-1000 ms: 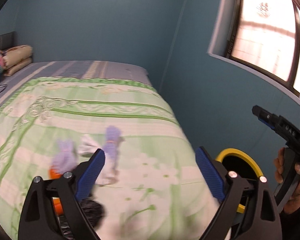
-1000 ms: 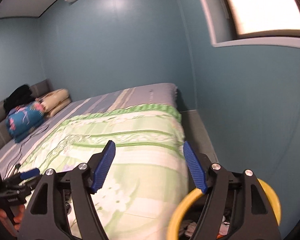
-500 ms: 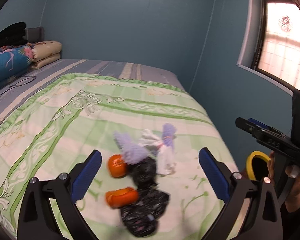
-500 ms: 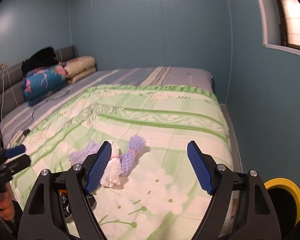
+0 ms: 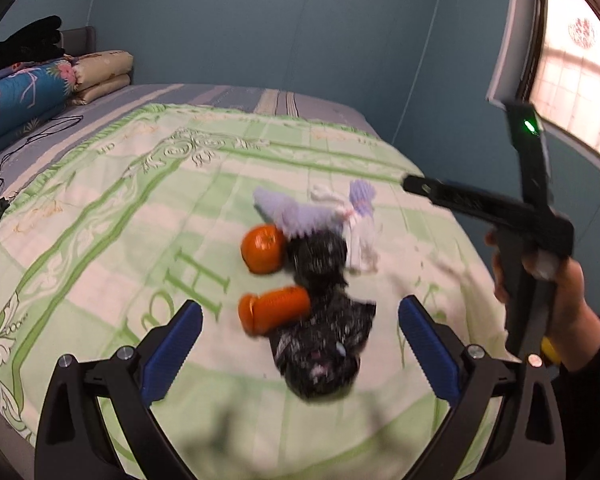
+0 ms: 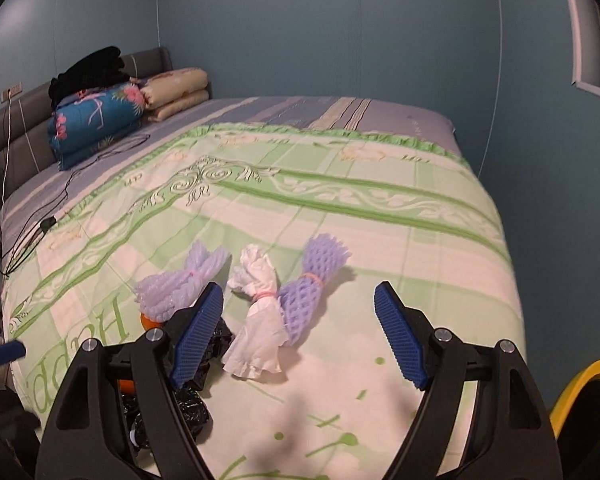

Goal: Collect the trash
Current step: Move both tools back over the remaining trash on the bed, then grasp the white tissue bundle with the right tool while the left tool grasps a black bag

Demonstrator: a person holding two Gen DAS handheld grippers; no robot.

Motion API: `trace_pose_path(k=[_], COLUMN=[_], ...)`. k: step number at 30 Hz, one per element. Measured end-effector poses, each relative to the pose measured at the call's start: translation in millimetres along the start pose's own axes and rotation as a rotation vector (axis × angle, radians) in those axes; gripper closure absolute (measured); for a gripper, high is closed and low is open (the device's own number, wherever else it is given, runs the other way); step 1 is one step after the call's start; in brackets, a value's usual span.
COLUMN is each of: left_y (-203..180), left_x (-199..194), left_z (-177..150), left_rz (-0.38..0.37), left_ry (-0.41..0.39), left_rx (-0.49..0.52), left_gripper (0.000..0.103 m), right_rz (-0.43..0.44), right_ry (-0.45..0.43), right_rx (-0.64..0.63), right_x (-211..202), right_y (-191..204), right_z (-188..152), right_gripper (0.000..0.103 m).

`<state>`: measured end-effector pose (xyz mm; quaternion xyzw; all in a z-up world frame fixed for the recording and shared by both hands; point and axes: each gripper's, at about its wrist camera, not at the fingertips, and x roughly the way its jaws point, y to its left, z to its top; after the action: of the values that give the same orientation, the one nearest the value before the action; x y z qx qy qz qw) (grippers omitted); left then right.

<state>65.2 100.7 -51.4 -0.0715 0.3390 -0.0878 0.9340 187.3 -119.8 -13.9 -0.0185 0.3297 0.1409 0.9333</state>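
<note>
Left-wrist view shows your left tongs [image 5: 300, 344] spread wide and empty above the bed [image 5: 100, 208], with the trash heaped together just ahead of the blue pads: a crumpled black bag [image 5: 320, 340], an orange [image 5: 263, 249], an orange peel piece [image 5: 272, 309] touching the bag, and pale purple foam nets behind them. Because everything sits in one cluster on the green quilt, you can probably work through it without travelling far.

Your right tongs [image 6: 298, 332] are likewise released, nothing between the pads, and they frame the white tissue bundle [image 6: 256, 312] and the purple foam net [image 6: 308, 288] lying side by side, each tied with a pink band. A second foam net [image 6: 180, 284] lies to their left, partly behind the left pad. The wide stance suits these bulky, squashy pieces; they should compress easily once clenched.

At the lower right edge a yellow-rimmed bin [image 6: 576, 392] stands beside the bed, close enough to be the likely drop point. Nothing looks collected from this pile yet.
</note>
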Motion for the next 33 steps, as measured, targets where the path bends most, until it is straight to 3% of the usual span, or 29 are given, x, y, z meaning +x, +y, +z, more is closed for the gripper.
trace_pose_path(k=[19,25,27,30,33], left_y=[-20,-30,-32,-34,-35], left_x=[49,61,64,71,74], left_z=[-20,-20,-22,-26,-29], left_rz=[0.009,0.014,0.008,0.005,0.013], left_ry=[0.111,0.136,0.146,0.175,0.186], left_rx=[0.087,0.125,0.136,0.150,0.161], left_gripper=[0.009,0.023,0.031,0.041,0.041], right_rz=[-0.016,-0.043,-0.058,-0.060,-0.059], right_ry=[0.112,0.170,0.192,0.219,0.232], right_rx=[-0.136,-0.159,-0.160,-0.153,-0.140], right_x=[62,85,92,100,104], right_y=[26,32,31,27,25], right_z=[-14,-18,-20,-23,-25], right_gripper=[0.034,0.042,0.052,0.055,0.057])
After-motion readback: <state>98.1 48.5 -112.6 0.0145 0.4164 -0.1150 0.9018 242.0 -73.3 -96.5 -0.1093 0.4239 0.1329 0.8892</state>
